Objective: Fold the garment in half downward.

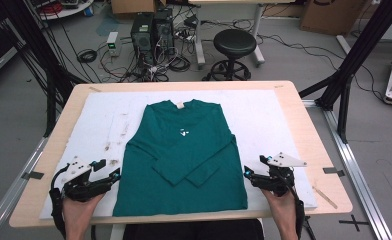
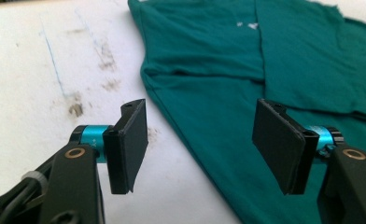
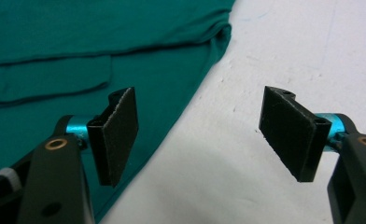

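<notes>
Hands come in at the near edge, each with a gripper. At near left, the left gripper (image 1: 115,175) hangs just beside the shirt's (image 1: 184,155) left side, jaws spread and grasping nothing; in the left gripper view its pads (image 2: 130,142) straddle that edge above the white mat (image 1: 104,120). Middle of the mat, the green shirt lies flat, collar far, both sleeves already folded across the chest. At near right, the right gripper (image 1: 247,171) hovers by the shirt's right edge, also released and empty. Judging by this, the step is lining up on both side edges; next, each should lower and pinch its edge before folding.
</notes>
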Available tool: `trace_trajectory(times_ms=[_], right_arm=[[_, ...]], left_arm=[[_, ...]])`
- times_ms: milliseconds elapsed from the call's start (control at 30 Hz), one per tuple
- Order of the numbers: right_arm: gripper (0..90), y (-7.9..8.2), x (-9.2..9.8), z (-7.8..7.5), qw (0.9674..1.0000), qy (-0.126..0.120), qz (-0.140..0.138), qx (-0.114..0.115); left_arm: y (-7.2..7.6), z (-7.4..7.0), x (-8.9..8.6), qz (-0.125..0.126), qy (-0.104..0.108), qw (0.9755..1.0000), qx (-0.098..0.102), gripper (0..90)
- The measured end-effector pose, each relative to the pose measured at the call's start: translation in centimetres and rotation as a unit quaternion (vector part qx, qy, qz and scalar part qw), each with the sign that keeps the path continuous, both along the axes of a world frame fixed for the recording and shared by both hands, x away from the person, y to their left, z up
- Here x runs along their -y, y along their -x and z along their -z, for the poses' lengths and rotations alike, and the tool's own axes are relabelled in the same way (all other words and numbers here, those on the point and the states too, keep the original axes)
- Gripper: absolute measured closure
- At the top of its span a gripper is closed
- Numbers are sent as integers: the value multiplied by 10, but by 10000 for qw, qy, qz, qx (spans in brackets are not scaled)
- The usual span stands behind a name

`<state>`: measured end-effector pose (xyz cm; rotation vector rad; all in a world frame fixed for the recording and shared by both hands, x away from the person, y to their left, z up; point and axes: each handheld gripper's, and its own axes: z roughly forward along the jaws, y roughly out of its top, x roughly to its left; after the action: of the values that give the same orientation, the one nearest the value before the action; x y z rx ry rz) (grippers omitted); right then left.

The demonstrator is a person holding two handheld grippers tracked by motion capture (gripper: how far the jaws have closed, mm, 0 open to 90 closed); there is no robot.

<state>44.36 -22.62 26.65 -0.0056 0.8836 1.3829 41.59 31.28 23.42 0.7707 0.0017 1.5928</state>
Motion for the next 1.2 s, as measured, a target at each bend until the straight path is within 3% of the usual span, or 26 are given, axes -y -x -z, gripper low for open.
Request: trace_trajectory(times_ms=[233, 500, 633, 733, 867, 1000, 1200], right_arm=[[288, -4, -10, -1, 9996, 118, 48, -256], [290, -7, -14, 1, 9990, 172, 69, -398], [291, -9, -18, -2, 9983, 217, 108, -531], [359, -12, -23, -3, 9972, 258, 256, -646], [362, -12, -30, -4, 9962, 147, 583, -631], [369, -12, -31, -5, 9957, 68, 635, -665], [358, -12, -31, -4, 9962, 28, 568, -654]], left_arm=[[-8, -5, 11, -274, 49, 9989, -387, 376], [-12, -4, 15, -273, 33, 9984, -486, 377], [-14, -6, 15, -334, 129, 9974, -620, 383], [-16, -7, 16, -397, 151, 9966, -700, 391], [-19, -8, 20, -535, 196, 9954, -773, 406], [-22, -10, 24, -649, 192, 9937, -891, 432], [-22, -10, 31, -732, 83, 9936, -853, 511]])
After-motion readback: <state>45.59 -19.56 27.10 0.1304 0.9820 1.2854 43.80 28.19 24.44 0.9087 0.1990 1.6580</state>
